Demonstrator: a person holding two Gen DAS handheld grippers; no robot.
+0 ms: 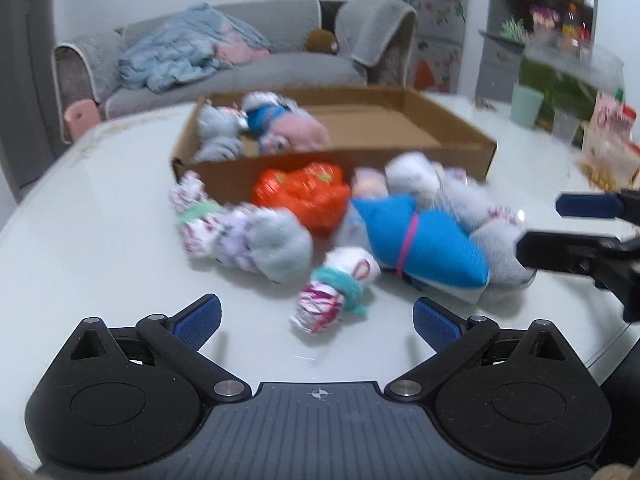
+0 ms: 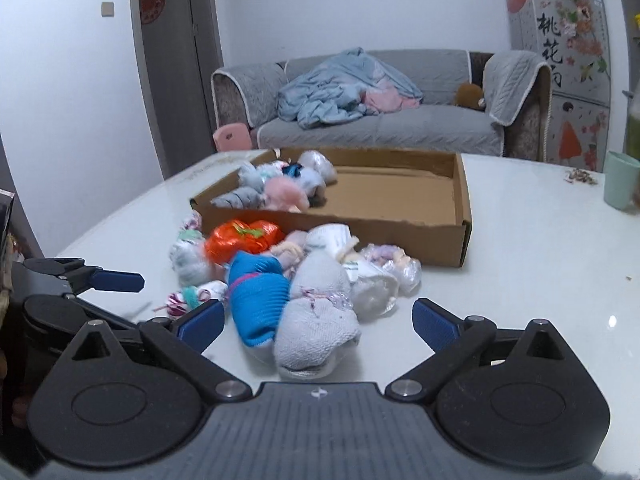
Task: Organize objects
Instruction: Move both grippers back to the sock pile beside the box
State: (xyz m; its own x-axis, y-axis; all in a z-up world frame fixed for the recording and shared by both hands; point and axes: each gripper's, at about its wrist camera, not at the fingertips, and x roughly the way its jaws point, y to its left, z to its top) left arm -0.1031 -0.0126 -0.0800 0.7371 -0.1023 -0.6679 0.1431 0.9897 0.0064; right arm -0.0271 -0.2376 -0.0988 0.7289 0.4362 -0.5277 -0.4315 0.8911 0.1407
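Observation:
A pile of rolled sock bundles lies on the white table [image 2: 540,264] in front of a shallow cardboard box [image 2: 360,230] [image 1: 340,162]. Several more bundles fill the box's left end. An orange plastic bag [image 1: 304,196] [image 2: 244,240] leans against the box's front wall. My left gripper [image 1: 318,322] is open, and a small white, pink and teal bundle [image 1: 332,296] lies just ahead between its fingertips, untouched. My right gripper [image 2: 319,323] is open around the near ends of a grey roll [image 2: 320,320] and a blue roll [image 2: 258,300]. Its pads stand clear of both.
A mint cup [image 2: 620,186] and a snack bag [image 1: 608,148] stand on the table's right side. My right gripper [image 1: 576,230] reaches in from the right in the left wrist view. Behind the table are a grey sofa [image 2: 380,128] with blankets and a pink stool [image 2: 232,138].

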